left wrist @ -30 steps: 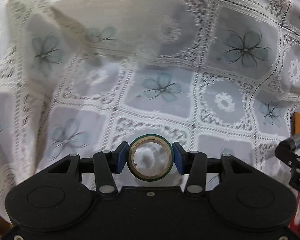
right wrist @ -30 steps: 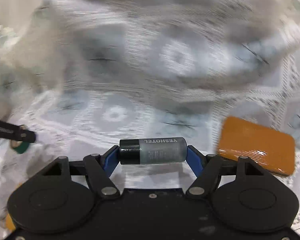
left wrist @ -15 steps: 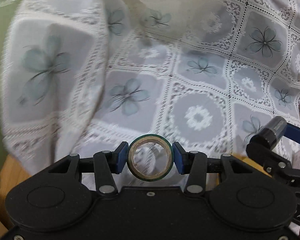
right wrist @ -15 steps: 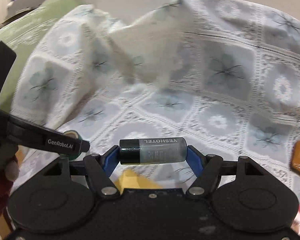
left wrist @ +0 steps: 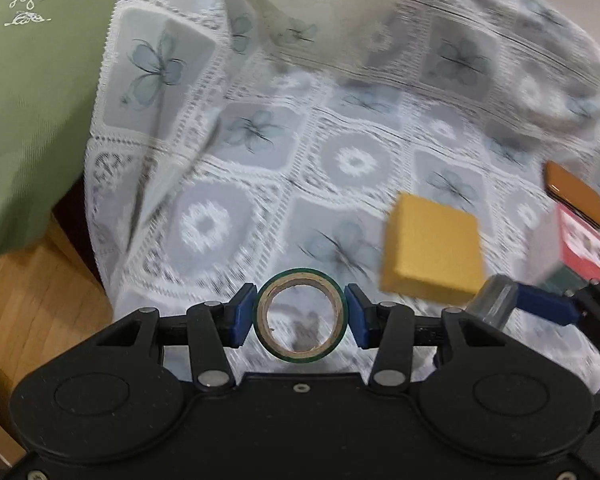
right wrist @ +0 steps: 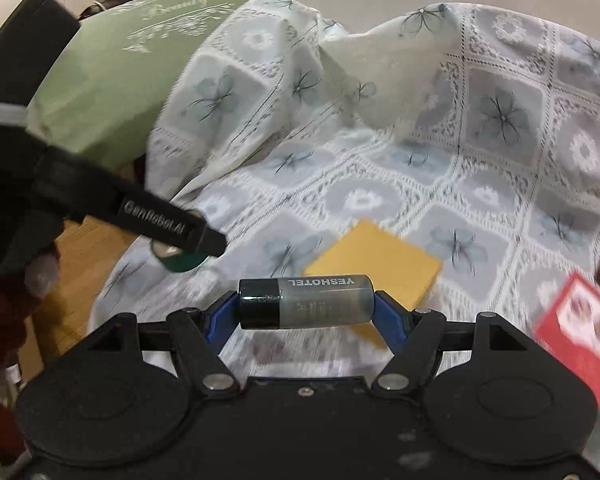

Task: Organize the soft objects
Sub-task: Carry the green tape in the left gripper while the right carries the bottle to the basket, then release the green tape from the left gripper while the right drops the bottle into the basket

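Nearest to me, my left gripper (left wrist: 299,317) is pinching a green tape roll (left wrist: 299,315) between its 2 blue pads, the roll standing on edge with its open core facing the camera. In the right wrist view the same gripper (right wrist: 188,254) is reaching in from the left with the roll (right wrist: 176,260) showing under its tip.

My right gripper (right wrist: 306,304) is clamping a small bottle (right wrist: 306,301) lengthwise, dark cap toward the left, the word YESHOTEL printed on its pale body and reading upside down. From the left wrist view that gripper (left wrist: 500,304) is coming in at the lower right edge, and only the bottle's pale end (left wrist: 496,300) is showing.

Just beyond both grippers I am seeing a yellow sponge block (left wrist: 432,250) lying on the lace tablecloth (left wrist: 352,160); in the right view the block (right wrist: 374,264) is sitting right behind the bottle. To the right of it a red box (left wrist: 580,244) is lying near an orange flat pad (left wrist: 574,194), both blurred.

Farther out, the tablecloth is bunching up into a raised fold (right wrist: 384,76) with its plain underside turned up. At the far left a green cushion (right wrist: 116,76) with white embroidery is lying against the cloth's edge, with wooden floor (left wrist: 32,304) below it.
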A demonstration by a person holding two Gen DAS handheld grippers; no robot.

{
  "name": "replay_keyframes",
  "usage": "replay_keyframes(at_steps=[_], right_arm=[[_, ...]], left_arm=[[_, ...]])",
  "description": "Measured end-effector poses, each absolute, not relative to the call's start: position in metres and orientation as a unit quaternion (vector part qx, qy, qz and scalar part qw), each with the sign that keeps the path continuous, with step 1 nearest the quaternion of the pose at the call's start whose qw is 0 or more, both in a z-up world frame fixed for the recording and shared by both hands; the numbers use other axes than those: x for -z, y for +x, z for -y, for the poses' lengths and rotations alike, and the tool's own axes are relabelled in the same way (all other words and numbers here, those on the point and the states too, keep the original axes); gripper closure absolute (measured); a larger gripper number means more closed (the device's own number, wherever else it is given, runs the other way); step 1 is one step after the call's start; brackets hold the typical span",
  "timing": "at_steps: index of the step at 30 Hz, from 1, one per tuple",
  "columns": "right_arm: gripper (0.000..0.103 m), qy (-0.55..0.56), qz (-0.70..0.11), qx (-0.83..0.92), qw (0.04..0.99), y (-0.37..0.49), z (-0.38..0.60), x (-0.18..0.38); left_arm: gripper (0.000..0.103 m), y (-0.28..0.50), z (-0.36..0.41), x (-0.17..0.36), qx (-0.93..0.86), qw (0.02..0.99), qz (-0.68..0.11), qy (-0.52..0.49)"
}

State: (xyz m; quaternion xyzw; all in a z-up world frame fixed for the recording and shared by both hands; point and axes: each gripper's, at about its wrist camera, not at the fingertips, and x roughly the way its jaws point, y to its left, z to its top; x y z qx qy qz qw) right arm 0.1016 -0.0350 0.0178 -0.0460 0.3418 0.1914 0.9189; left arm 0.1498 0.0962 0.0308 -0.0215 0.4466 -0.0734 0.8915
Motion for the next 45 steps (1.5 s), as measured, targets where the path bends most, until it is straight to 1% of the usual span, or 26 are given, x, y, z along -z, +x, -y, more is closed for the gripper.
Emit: replay_keyframes(at_steps=[6, 12, 15, 18, 23, 27, 31, 39, 42, 43, 45], right_arm=[[0.032, -0.024, -0.36, -0.179, 0.915, 0.031, 0.061, -0.02], [0.032, 0.005, -0.393, -0.125, 0.911, -0.032, 0.09, -0.017], [0.032, 0.01, -0.421, -0.089, 0.903, -0.056, 0.101, -0.015], [0.032, 0.04, -0.451, -0.069, 0.889, -0.071, 0.112, -0.014], [0.032, 0.081, -0.486, -0.036, 0.869, -0.079, 0.126, -0.015], [0.032, 0.121, -0.498, -0.017, 0.859, -0.081, 0.137, -0.015], [0.032, 0.168, -0.497, 0.004, 0.852, -0.072, 0.149, -0.016], [0.031, 0.194, -0.483, 0.025, 0.853, -0.048, 0.152, -0.023], [0.031, 0.19, -0.477, 0.021, 0.858, -0.042, 0.145, -0.025], [0.031, 0.187, -0.476, 0.021, 0.859, -0.042, 0.144, -0.024], [0.029, 0.184, -0.475, 0.019, 0.86, -0.04, 0.141, -0.024]], left_arm=[[0.056, 0.114, -0.07, -0.037, 0.122, 0.879, -0.46, -0.017], [0.056, 0.081, -0.039, -0.036, 0.164, 0.861, -0.482, 0.003], [0.056, 0.068, -0.026, -0.031, 0.177, 0.848, -0.499, 0.013], [0.056, 0.057, -0.015, -0.028, 0.184, 0.839, -0.512, 0.022], [0.056, 0.041, -0.004, -0.023, 0.194, 0.824, -0.531, 0.036], [0.056, 0.028, 0.0, -0.016, 0.21, 0.804, -0.554, 0.04], [0.056, 0.016, 0.008, -0.009, 0.236, 0.788, -0.566, 0.057], [0.056, 0.004, 0.025, -0.001, 0.264, 0.773, -0.571, 0.079], [0.052, 0.004, 0.026, -0.002, 0.266, 0.775, -0.568, 0.075], [0.047, 0.005, 0.025, -0.003, 0.266, 0.776, -0.568, 0.072], [0.045, 0.007, 0.024, -0.003, 0.264, 0.779, -0.565, 0.068]])
